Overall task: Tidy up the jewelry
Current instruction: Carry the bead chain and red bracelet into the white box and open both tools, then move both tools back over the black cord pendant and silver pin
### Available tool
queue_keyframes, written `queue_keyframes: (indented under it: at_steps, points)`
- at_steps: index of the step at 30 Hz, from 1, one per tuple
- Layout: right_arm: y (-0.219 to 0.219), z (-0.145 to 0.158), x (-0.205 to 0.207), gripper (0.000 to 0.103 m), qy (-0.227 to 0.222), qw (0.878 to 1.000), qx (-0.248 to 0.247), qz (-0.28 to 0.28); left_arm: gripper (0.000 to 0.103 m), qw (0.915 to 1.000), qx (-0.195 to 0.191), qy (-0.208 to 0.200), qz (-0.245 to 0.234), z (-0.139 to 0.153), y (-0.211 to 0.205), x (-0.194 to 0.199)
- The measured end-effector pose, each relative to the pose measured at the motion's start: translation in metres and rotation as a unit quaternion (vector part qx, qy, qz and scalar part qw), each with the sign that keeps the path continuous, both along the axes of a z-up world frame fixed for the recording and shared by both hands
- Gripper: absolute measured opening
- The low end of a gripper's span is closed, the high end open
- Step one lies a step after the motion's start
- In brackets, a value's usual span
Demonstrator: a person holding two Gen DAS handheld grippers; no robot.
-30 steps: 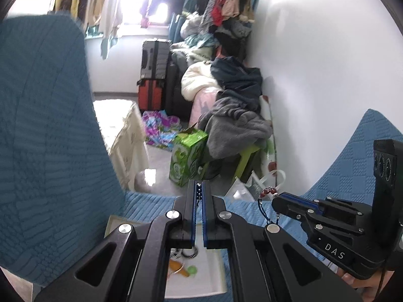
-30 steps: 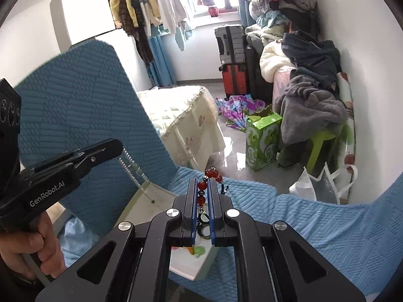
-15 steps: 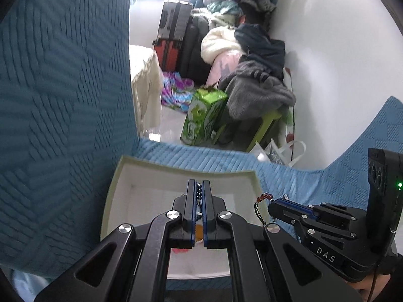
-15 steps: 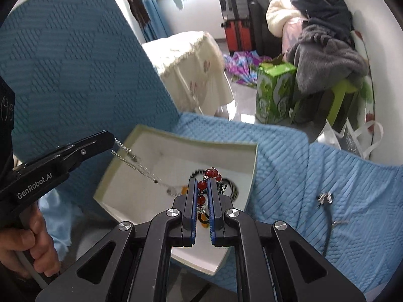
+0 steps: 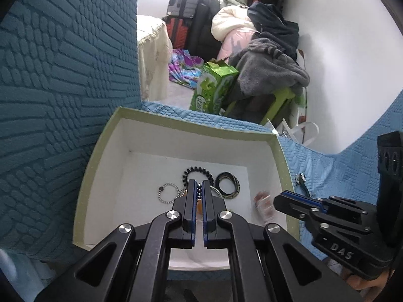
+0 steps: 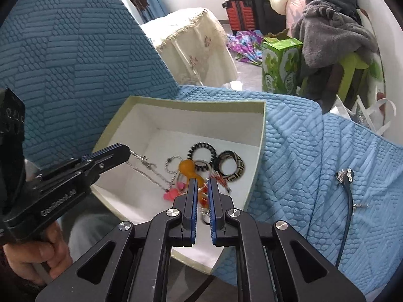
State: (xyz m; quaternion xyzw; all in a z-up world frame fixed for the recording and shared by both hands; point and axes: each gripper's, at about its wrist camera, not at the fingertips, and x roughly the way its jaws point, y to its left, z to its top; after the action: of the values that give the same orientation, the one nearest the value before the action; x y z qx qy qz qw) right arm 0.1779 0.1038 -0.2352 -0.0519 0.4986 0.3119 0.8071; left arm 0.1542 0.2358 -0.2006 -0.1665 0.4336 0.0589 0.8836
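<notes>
Blue quilted cover (image 6: 302,151) bears the box (image 6: 196,102); left claw (image 5: 199,188) pinches a chain (image 6: 137,156), right claw (image 6: 201,186) opening, empty.

Left gripper (image 5: 199,188): matte black linkage arms, round silver screw heads at the pivots, blue-edged finger pads; "GenRobot.AI" in white on its side, lower left of the right wrist view. Right gripper (image 6: 202,188): same black build, silver screws, blue pads; white "DAS" lettering, lower right of the left wrist view. A bare hand (image 6: 32,259) wraps the black handle.
</notes>
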Motion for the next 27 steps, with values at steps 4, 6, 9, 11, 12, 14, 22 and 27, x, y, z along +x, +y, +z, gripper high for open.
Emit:
queue_keyframes:
  at_steps: [4, 6, 9, 11, 12, 14, 22, 27]
  points:
    - [-0.006, 0.022, -0.002, 0.018, -0.022, 1.000, 0.011, 0.009, 0.003, 0.9999, 0.007, -0.005, 0.009, 0.016, -0.004, -0.001]
    - [-0.011, 0.035, -0.004, 0.021, -0.032, 0.999, 0.017, 0.015, 0.003, 0.9997, 0.008, -0.008, 0.020, 0.026, -0.005, -0.001]
    - [-0.022, 0.056, -0.002, 0.023, -0.047, 0.998, 0.028, 0.013, 0.004, 0.9995, 0.004, -0.016, 0.028, 0.042, -0.011, 0.000]
    - [-0.032, 0.072, 0.000, 0.025, -0.059, 0.998, 0.036, 0.013, 0.004, 0.9995, 0.008, -0.021, 0.024, 0.053, -0.020, 0.002]
    - [-0.036, 0.078, 0.001, 0.029, -0.065, 0.997, 0.038, 0.012, 0.004, 0.9993, 0.011, -0.027, 0.023, 0.058, -0.025, 0.003]
    - [-0.047, 0.092, 0.002, 0.042, -0.081, 0.996, 0.039, 0.007, 0.005, 0.9991, 0.022, -0.028, 0.025, 0.067, -0.034, 0.006]
    - [-0.095, 0.114, 0.021, 0.052, -0.113, 0.992, 0.047, -0.020, 0.049, 0.9978, 0.043, -0.042, 0.026, 0.086, -0.067, 0.019]
    - [-0.132, 0.112, 0.029, 0.052, -0.127, 0.991, 0.034, -0.039, 0.049, 0.9979, 0.037, -0.051, 0.014, 0.089, -0.093, 0.027]
